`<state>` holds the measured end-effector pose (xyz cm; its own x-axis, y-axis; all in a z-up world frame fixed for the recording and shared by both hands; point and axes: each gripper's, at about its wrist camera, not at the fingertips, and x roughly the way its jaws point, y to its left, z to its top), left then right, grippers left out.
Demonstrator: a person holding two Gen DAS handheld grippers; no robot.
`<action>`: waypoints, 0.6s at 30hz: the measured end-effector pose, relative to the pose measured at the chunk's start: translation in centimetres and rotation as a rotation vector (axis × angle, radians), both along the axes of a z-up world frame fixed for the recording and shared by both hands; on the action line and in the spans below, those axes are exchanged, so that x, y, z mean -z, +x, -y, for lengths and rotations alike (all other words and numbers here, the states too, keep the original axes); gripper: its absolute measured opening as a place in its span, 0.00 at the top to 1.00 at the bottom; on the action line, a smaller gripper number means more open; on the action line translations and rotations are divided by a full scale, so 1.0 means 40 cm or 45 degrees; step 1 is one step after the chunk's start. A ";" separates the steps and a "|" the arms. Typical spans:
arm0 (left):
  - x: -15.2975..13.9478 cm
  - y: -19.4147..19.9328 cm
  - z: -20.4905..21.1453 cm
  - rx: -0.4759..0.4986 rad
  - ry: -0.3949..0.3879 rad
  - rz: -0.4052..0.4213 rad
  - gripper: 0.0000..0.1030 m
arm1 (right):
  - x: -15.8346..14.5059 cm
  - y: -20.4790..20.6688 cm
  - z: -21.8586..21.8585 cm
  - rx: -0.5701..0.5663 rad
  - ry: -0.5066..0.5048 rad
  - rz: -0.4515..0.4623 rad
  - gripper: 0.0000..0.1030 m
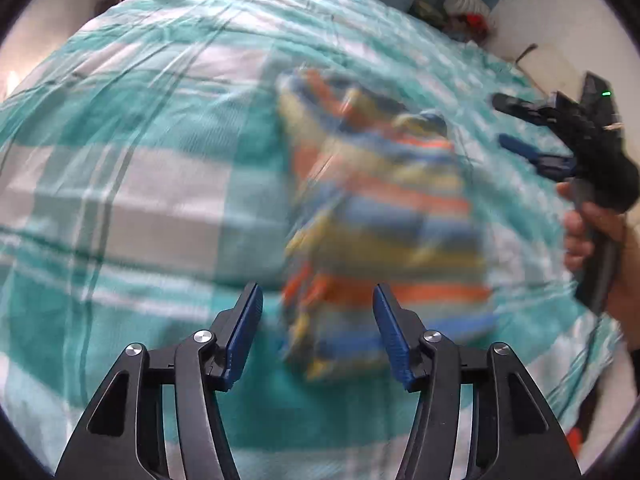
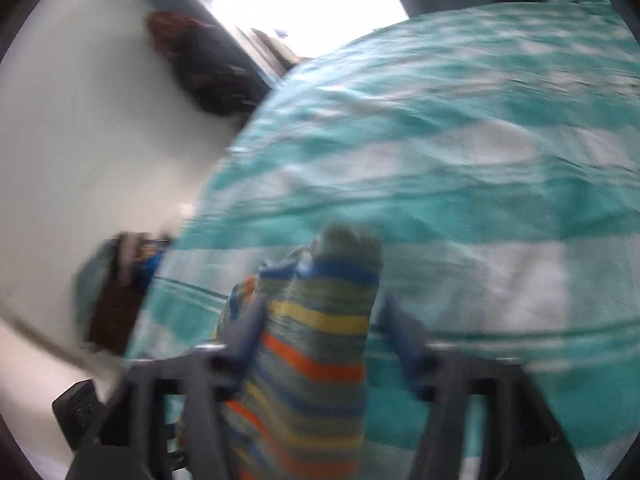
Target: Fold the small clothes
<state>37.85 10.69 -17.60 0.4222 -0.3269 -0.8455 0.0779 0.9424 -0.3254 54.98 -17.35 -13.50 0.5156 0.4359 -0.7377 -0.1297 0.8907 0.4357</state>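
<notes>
A small garment with blue, yellow and orange stripes [image 1: 384, 216] lies folded on the teal and white checked bedspread [image 1: 132, 184]. My left gripper [image 1: 318, 332] is open and empty, with its jaws wide apart just short of the garment's near edge. My right gripper [image 1: 516, 128] shows at the right of the left wrist view, held in a hand with its jaws apart, just off the garment's far right corner. In the blurred right wrist view the striped cloth [image 2: 316, 344] lies between the open jaws of the right gripper [image 2: 320, 328]; I cannot tell whether it touches them.
The bedspread [image 2: 460, 168] covers most of both views. A pile of clothes [image 1: 460, 12] sits at the far right corner of the bed. A white wall, a dark hanging bag [image 2: 204, 68] and a bright window are beyond the bed's left edge.
</notes>
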 end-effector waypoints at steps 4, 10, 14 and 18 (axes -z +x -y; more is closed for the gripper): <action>-0.092 -0.120 0.013 -0.007 0.189 0.171 0.19 | -0.026 -0.141 0.009 -0.029 -0.290 -0.010 0.14; -0.246 -0.301 0.059 -0.153 0.458 0.367 0.01 | -0.104 -0.484 -0.065 -0.131 -0.523 -0.008 0.01; -0.282 -0.394 0.068 -0.261 0.576 0.310 0.01 | -0.160 -0.670 -0.077 -0.058 -0.514 0.012 0.01; -0.314 -0.451 0.059 -0.133 0.506 0.154 0.01 | -0.201 -0.813 -0.114 -0.020 -0.547 -0.009 0.01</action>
<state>19.82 8.31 -5.05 0.5399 0.0644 -0.8393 -0.0093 0.9975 0.0706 22.45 -12.77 -5.45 0.5053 0.0960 -0.8576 -0.1430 0.9894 0.0265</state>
